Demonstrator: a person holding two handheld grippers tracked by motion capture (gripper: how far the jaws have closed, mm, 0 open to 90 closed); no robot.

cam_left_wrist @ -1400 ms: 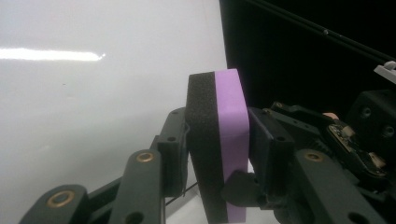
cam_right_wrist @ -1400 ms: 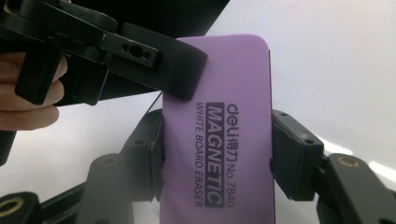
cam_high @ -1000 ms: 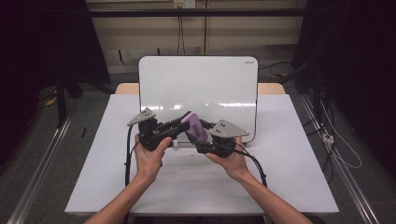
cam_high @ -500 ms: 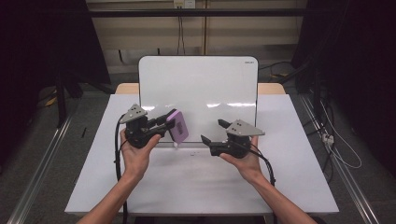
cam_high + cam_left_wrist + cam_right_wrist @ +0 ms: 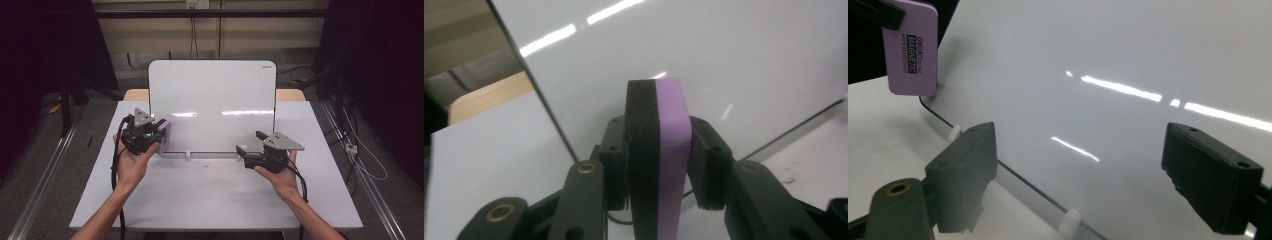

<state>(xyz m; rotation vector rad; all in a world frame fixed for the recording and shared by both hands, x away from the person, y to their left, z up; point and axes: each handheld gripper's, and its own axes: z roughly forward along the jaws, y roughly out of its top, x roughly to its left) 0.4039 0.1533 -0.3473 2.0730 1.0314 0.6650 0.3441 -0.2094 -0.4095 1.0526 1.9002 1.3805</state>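
High view: left gripper (image 5: pixel 156 137) at left of centre, clamped on a purple-and-black eraser (image 5: pixel 164 136) beside the lower left corner of the upright whiteboard (image 5: pixel 212 105). Left gripper view: eraser (image 5: pixel 658 155) pinched edge-on between both jaws, at centre frame, board close behind. Right gripper (image 5: pixel 248 151) at right of centre, jaws spread wide and holding nothing, low in front of the board's bottom edge, above the white table (image 5: pixel 200 200). Right gripper view: eraser (image 5: pixel 913 47) at upper left.

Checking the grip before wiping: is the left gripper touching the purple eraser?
Touching. The left gripper view shows the left gripper with both jaws pressed flat against the eraser, no gap either side.
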